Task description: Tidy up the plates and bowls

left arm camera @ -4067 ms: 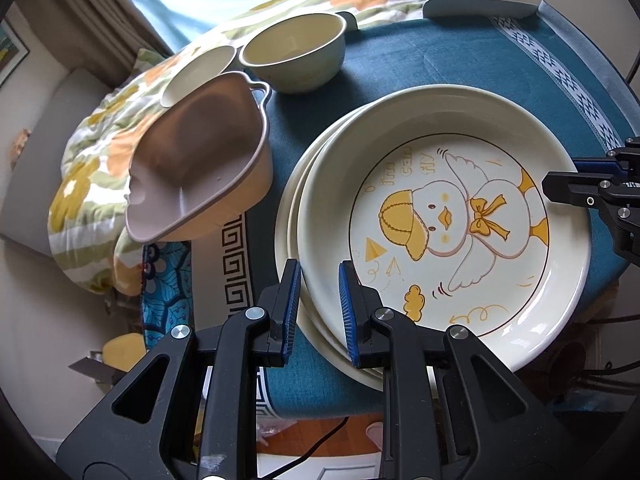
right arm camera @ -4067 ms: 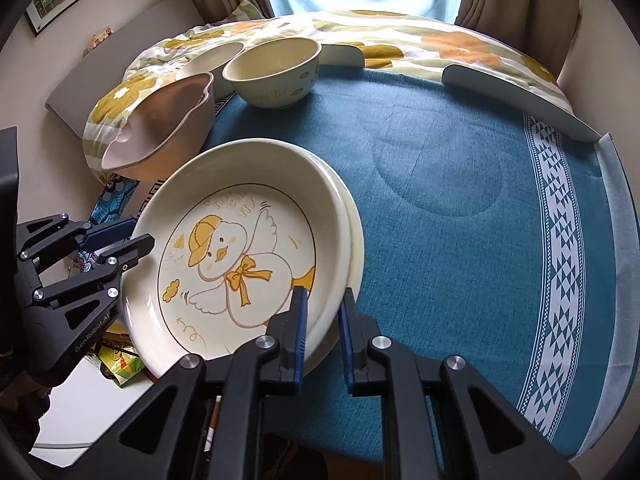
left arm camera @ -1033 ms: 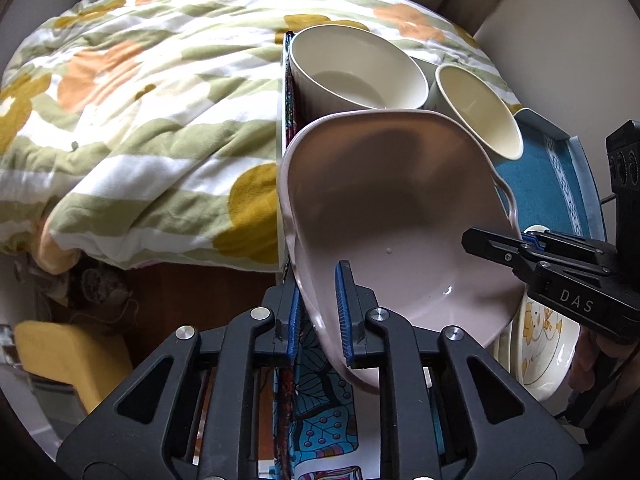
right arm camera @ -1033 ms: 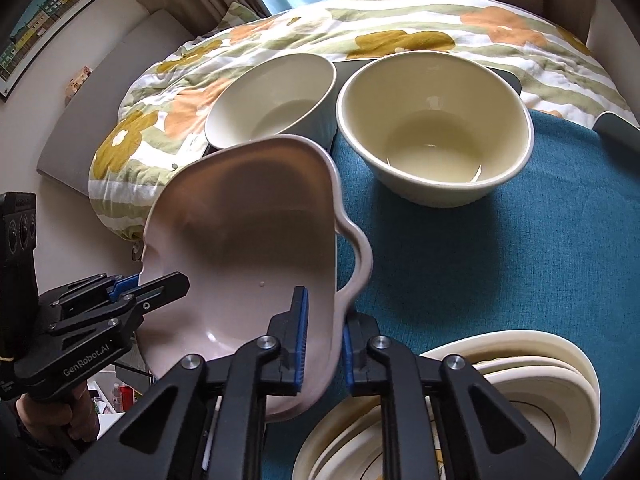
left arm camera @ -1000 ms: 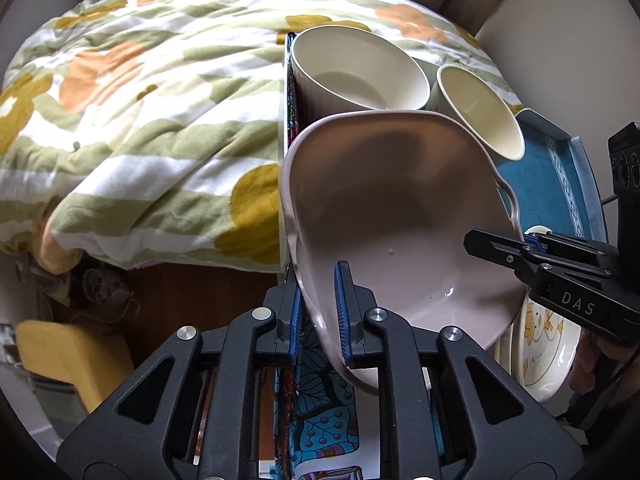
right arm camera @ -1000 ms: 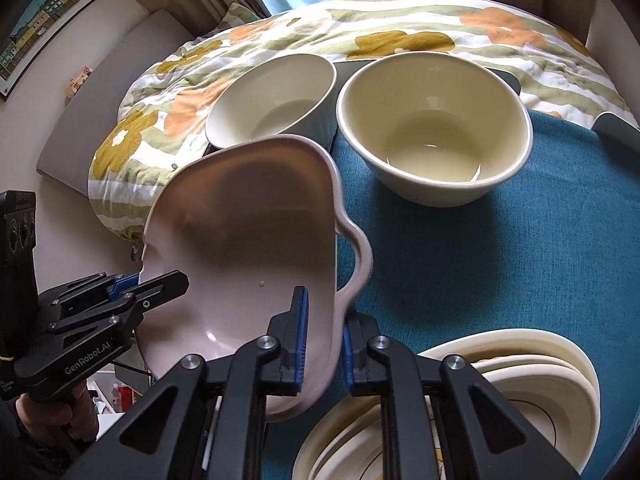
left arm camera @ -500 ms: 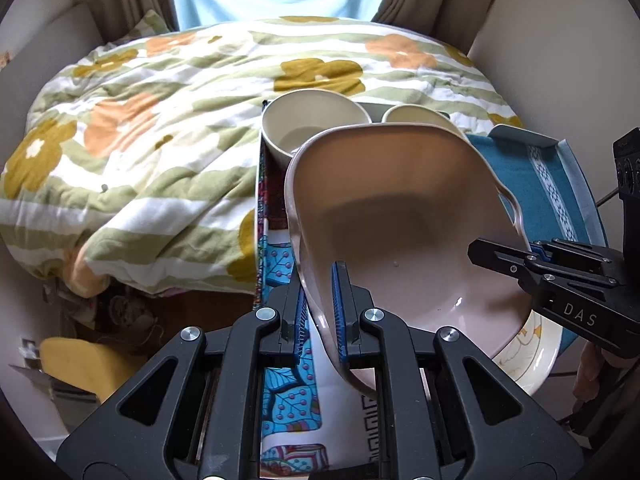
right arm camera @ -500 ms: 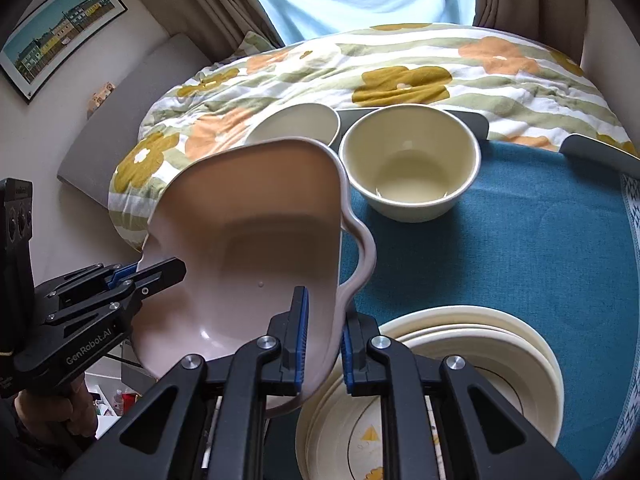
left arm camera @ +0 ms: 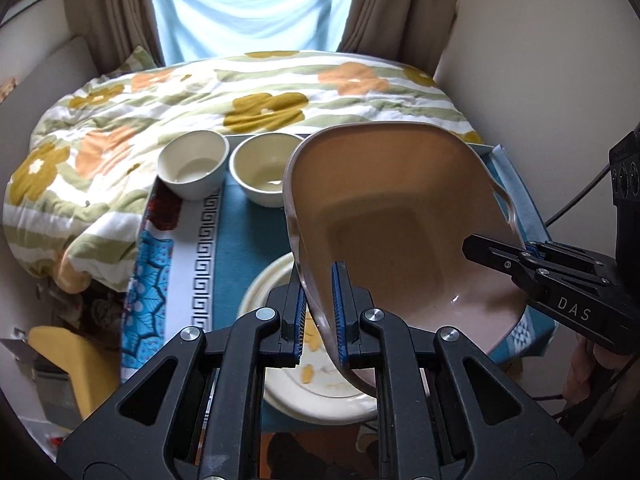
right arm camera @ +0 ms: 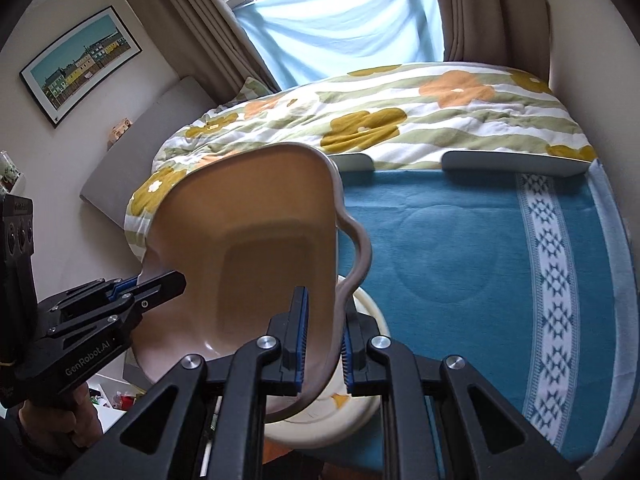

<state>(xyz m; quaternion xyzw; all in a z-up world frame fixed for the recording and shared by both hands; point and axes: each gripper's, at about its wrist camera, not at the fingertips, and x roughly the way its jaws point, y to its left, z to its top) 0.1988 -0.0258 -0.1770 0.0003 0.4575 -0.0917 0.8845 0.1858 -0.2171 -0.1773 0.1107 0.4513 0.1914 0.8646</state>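
Both tools clenched on the pink handled dish [left arm camera: 404,220]: left tool [left arm camera: 318,312] on its near-left rim, right tool [right arm camera: 322,334] on the rim by the handle. Dish is held up off the table [right arm camera: 472,248], tilted, above the plate stack [left arm camera: 280,384] (duck print partly hidden). 2 cream bowls [left arm camera: 192,168] sit side by side at table's far edge, w/ the bed quilt [left arm camera: 160,96] behind.

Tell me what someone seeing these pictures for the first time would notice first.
The big pinkish-brown dish fills the middle of both views, tilted and lifted off the table, with the left gripper and the right gripper each clamped on its rim. Right beneath it sits the stack of cream plates on the blue tablecloth. Two cream bowls stand side by side at the far edge, against the flowered quilt.
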